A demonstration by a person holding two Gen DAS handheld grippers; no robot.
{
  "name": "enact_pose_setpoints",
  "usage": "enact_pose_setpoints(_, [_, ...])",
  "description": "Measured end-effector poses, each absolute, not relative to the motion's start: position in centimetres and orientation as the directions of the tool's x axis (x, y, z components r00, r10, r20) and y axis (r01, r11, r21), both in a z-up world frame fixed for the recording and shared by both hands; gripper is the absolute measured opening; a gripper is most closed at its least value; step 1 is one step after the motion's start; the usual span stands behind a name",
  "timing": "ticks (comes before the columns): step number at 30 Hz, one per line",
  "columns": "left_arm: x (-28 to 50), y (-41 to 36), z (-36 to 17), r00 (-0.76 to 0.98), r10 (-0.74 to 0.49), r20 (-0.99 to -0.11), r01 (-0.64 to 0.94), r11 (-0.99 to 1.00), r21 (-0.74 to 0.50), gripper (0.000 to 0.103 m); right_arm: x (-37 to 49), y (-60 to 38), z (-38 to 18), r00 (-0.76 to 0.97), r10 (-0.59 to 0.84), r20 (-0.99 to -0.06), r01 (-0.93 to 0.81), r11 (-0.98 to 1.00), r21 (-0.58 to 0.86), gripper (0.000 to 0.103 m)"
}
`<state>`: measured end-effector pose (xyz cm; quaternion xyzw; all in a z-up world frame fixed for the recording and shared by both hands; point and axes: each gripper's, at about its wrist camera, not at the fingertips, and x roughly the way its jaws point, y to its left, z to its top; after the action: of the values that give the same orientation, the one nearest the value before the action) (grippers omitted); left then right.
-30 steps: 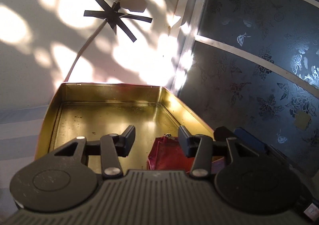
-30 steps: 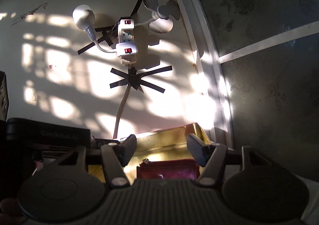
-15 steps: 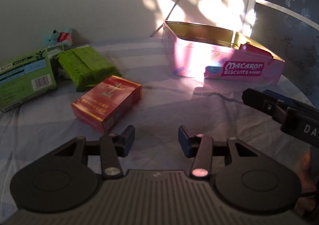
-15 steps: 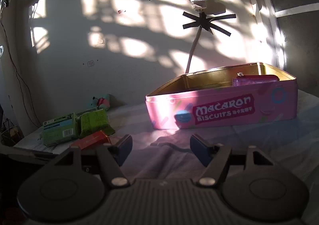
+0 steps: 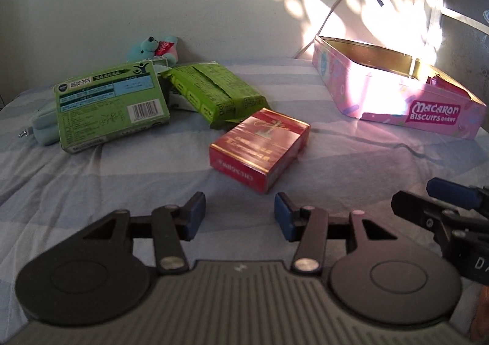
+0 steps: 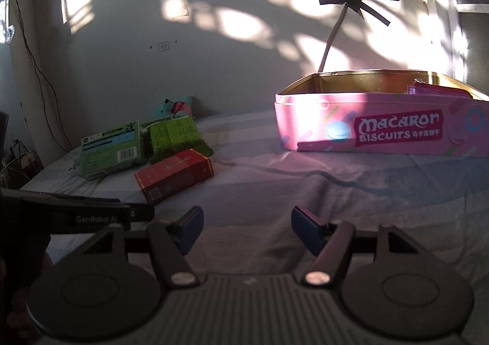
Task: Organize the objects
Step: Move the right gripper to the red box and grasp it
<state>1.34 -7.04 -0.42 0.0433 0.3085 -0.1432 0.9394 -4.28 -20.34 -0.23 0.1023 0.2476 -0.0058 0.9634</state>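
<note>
Lying just ahead of the left gripper (image 5: 237,216), long axis running ahead-right, the red box (image 5: 259,149) is nearer it than the right gripper (image 6: 246,230); both are parted, empty, lately widened.

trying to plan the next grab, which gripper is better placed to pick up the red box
Left, probably. The left gripper points straight at the red box, jaws open and empty. The right gripper faces bare sheet, with the box off to its left.
</note>
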Motion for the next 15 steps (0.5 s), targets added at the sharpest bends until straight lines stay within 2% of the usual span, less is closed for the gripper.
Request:
enact_pose_setpoints(5, [1.9,-4.6,-0.5,0.778,-0.238,-0.582,0.251,0.966,-0.06,0.053,-2.9,-19.0,-0.1,0.86,0.095,-0.502,-0.003,0.983,0.181,0.064])
enact_pose_setpoints(9, [2.4,-2.7,-0.3,0.777,-0.265,-0.571,0.229,0.964,-0.136,0.052,-0.2,-19.1,0.4,0.839,0.167,-0.518,-0.052,0.972,0.23,0.061])
enact_pose_setpoints(11, [2.6,-2.1,-0.2,0.769,-0.293,-0.568,0.23,0.956,-0.181,0.052,1.8,-19.7,1.0,0.834,0.197,-0.516,-0.064,0.962,0.265,0.058])
enact_pose_setpoints(15, [3.3,-2.4,0.2,0.733,-0.384,-0.561,0.288,0.923,-0.256,0.05,6.4,-20.5,1.3,0.813,0.241,-0.53,-0.058,0.939,0.339,0.046])
